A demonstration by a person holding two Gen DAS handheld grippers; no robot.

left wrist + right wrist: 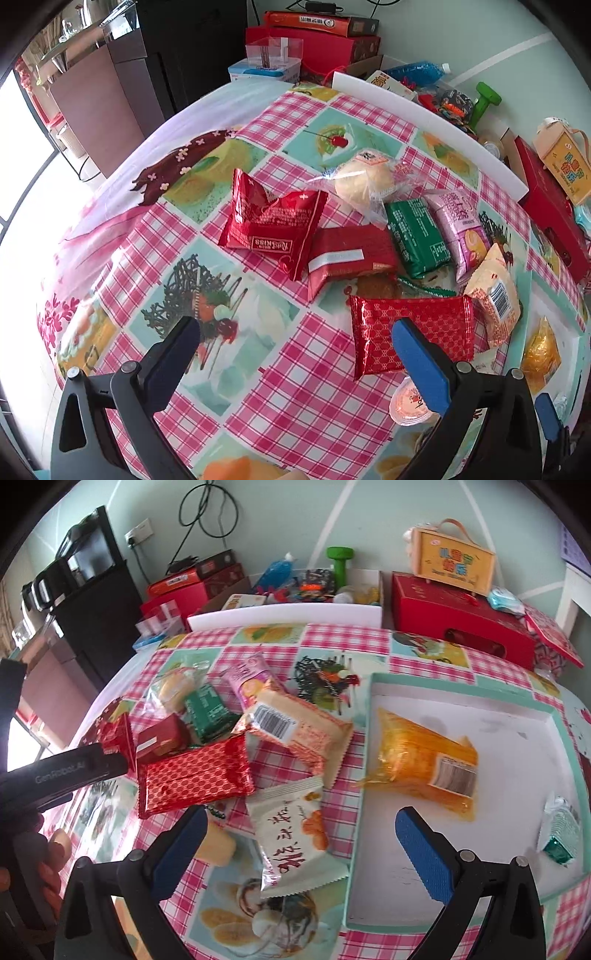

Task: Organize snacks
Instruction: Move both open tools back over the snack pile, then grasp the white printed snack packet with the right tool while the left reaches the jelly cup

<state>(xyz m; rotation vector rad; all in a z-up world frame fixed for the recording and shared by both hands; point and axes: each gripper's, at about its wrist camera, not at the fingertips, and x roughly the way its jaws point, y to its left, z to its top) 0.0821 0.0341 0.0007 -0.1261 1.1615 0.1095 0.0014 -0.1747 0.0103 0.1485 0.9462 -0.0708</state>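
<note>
Readable text: "GenRobot.AI" on black gripper body [62, 775], right wrist view. "Kiss" legible, upside down, on red heart-print packet [271, 230], left wrist view. Chinese characters on other packets not transcribed.

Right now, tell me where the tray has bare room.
The tray is bare along its far wall and near edge, between the orange packet and the small foil packet. Left of it, snacks crowd the tablecloth.
</note>
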